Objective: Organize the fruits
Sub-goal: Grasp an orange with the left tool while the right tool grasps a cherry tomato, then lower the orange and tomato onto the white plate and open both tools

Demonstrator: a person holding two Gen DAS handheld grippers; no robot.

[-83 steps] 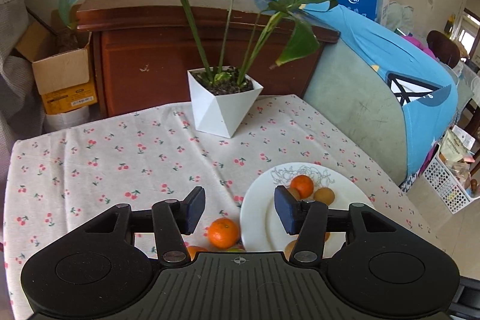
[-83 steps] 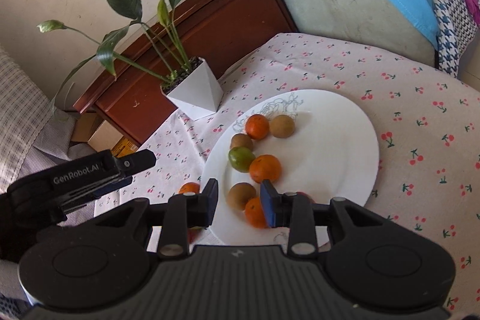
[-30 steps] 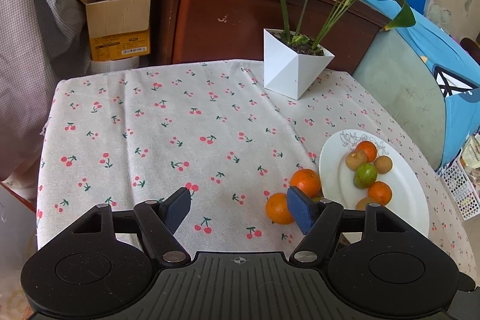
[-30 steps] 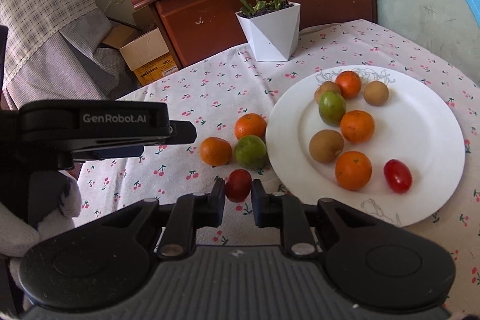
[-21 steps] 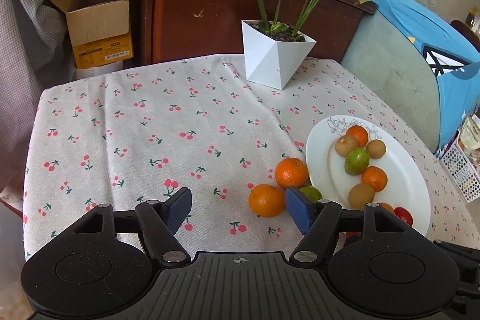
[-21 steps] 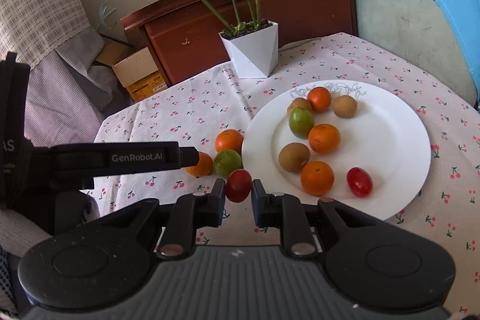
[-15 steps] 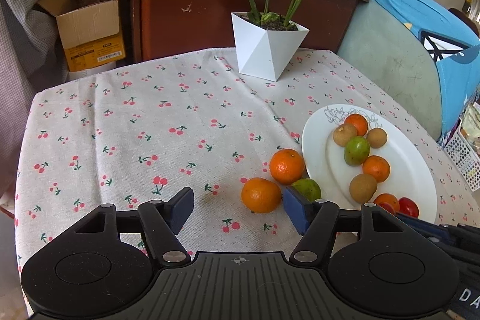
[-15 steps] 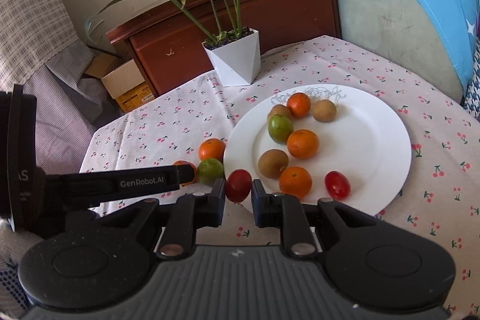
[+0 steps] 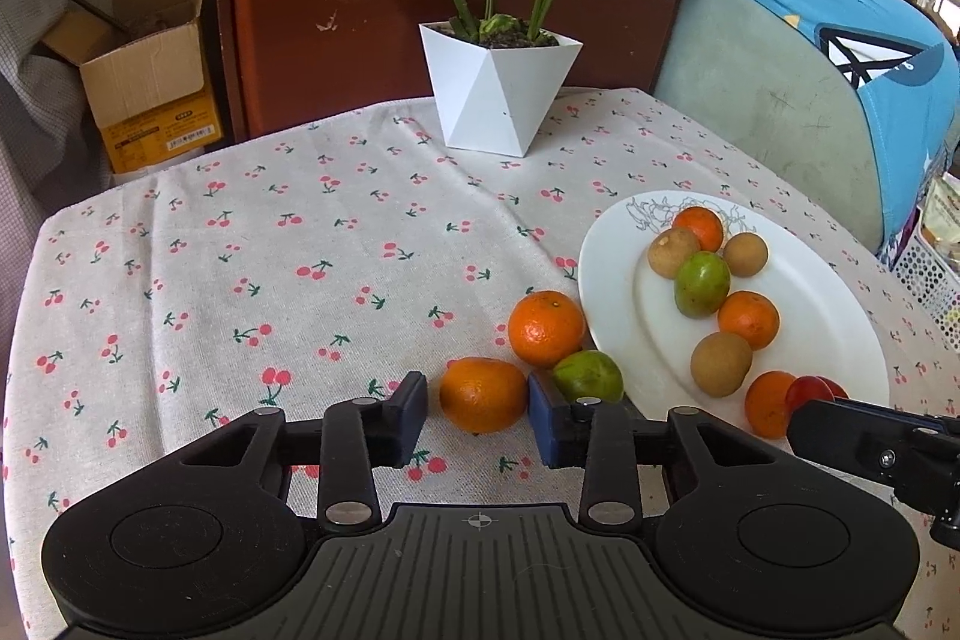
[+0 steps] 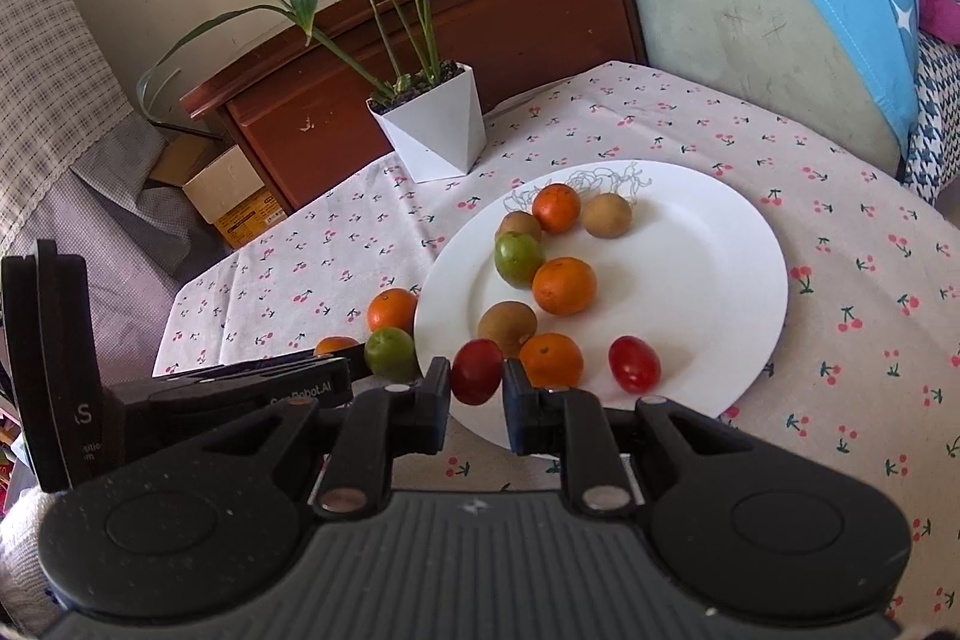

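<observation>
- Now the left gripper (image 9: 478, 417) has its jaws just closing around the nearest orange (image 9: 483, 394) on the tablecloth (image 9: 240, 244); the pads look to be touching its sides.
- Meanwhile the right gripper (image 10: 477, 396) pinches a red tomato (image 10: 477, 371), now carried over the plate's (image 10: 708, 244) near rim.
- Likely both fruits go onto the plate next; another orange (image 9: 546, 328) and a green fruit (image 9: 588, 376) wait beside it.

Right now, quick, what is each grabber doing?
Left gripper: jaws just closed around the orange on the tablecloth.
Right gripper: shut on a red tomato.
</observation>
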